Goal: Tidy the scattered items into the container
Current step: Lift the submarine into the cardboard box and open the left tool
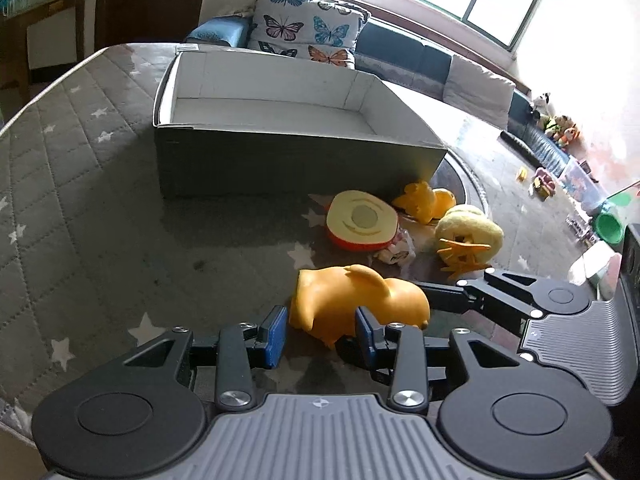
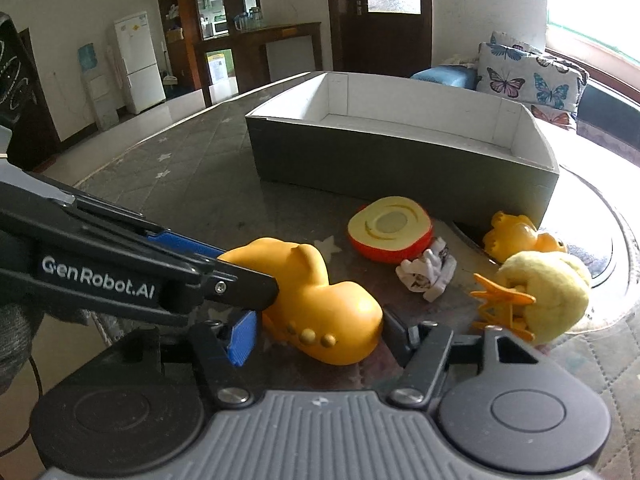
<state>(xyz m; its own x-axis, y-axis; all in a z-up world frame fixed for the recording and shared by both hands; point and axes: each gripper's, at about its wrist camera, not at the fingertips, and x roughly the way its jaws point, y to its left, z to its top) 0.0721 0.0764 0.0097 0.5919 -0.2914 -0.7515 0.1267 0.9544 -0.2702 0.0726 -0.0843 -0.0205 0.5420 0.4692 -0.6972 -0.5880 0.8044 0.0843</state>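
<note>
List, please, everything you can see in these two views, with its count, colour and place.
box: one, dark grey outside, white inside, far side of the table
yellow toy: one, orange-yellow, nearest, between both grippers' fingers
apple half: one, red with cream face, before the box
duck: one, yellow, at the box's corner
plush chick: one, pale yellow, beside the duck
white scrap: one, white, beside the apple half
table cover: one, grey with white stars
cushions: two, butterfly print, behind the table
left gripper: one, black
right gripper: one, black
</note>
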